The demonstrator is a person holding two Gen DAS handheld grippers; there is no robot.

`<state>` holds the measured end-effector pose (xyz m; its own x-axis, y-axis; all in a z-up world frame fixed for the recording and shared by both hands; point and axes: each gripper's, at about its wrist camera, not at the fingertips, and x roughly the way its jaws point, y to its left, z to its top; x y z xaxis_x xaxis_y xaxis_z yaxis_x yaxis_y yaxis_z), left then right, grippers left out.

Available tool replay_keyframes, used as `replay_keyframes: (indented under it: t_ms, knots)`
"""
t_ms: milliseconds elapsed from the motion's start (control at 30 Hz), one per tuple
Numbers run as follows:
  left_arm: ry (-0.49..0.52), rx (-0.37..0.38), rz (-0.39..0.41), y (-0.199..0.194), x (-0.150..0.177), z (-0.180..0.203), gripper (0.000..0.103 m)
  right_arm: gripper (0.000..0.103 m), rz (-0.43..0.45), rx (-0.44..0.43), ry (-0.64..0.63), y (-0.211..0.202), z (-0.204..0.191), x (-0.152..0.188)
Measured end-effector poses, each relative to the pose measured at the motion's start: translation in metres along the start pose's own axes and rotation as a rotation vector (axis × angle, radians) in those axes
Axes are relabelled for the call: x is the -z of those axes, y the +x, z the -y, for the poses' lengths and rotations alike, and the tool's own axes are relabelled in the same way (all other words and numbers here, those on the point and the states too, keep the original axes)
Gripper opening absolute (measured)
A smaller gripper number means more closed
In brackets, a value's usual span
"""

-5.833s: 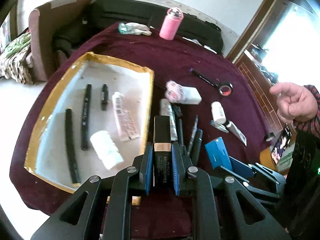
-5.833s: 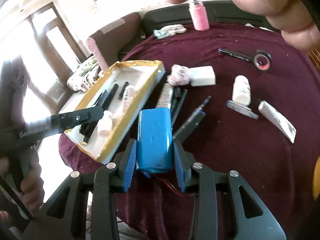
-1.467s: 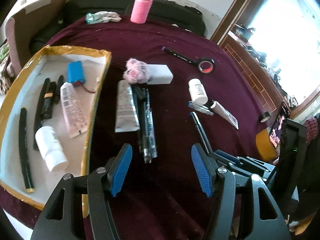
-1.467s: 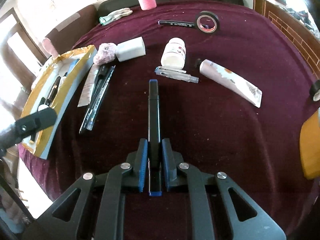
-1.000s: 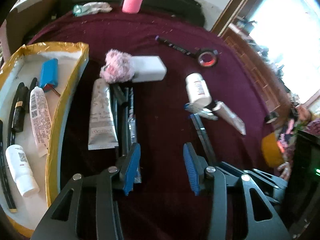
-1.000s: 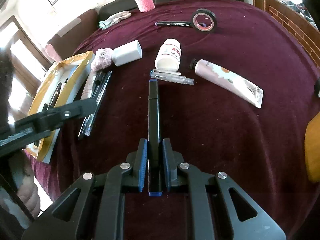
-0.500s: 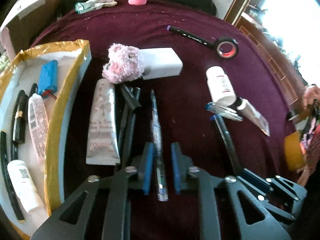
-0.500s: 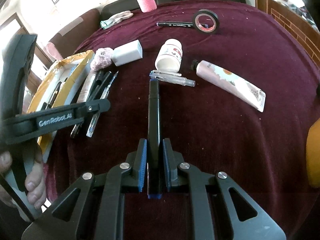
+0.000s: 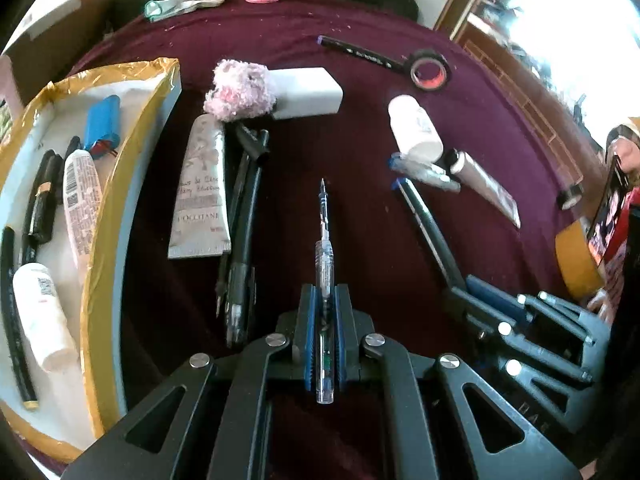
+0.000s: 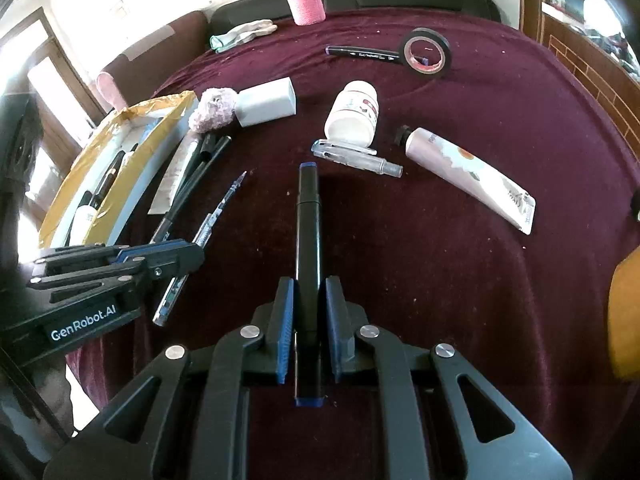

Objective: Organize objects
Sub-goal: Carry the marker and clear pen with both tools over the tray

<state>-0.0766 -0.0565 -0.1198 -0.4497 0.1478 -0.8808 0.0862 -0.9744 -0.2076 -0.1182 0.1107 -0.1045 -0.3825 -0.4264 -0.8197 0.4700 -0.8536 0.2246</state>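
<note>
My left gripper (image 9: 324, 300) was clamped on the clear pen (image 9: 323, 256), light, stiff and slick, gripped near its back end, tip at 12 o'clock over the cloth. My right gripper (image 10: 309, 300) pinched the black marker (image 10: 307, 216) low on its barrel, and the tray (image 9: 120, 184) sat around 9 o'clock.

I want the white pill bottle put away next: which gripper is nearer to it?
Right. The right gripper, shut on a black marker, points toward the white pill bottle ahead. The left gripper, shut on a clear pen, sits farther, beside the tray.

Clear pen (image 9: 324, 264), tip forward, clamped between blue pads. Black marker (image 10: 307, 240) with blue ends, likewise clamped, lengthwise.
</note>
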Motion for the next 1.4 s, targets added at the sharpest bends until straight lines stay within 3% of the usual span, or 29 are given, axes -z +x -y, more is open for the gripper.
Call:
replay_keyframes:
  t_ms: [133, 267, 433, 567, 867, 1133, 1400]
  knots:
    - [0.053, -0.03, 0.013, 0.0, 0.001, 0.006, 0.007, 0.013, 0.009, 0.003, -0.009, 0.0, -0.001, 0.001]
    - [0.001, 0.042, 0.003, -0.004, 0.006, 0.001, 0.006, 0.013, 0.006, -0.099, 0.055, -0.008, 0.006, 0.003]
    - [-0.035, 0.088, 0.026, -0.021, 0.013, -0.005, 0.007, 0.013, 0.012, -0.112, 0.064, -0.013, 0.002, 0.007]
    - [-0.04, 0.08, 0.052, -0.036, 0.019, -0.013, 0.007, 0.013, 0.015, -0.118, 0.047, -0.016, -0.006, 0.008]
    - [-0.091, 0.111, 0.118, -0.06, 0.008, -0.021, 0.007, 0.013, 0.022, -0.143, 0.021, -0.019, -0.023, 0.001]
    - [-0.161, 0.124, 0.174, -0.093, 0.004, -0.055, 0.007, 0.013, 0.04, -0.213, -0.019, -0.023, -0.05, -0.016]
    - [-0.258, 0.073, 0.217, -0.11, 0.0, -0.11, 0.007, 0.013, 0.023, -0.284, -0.103, -0.006, -0.101, -0.039]
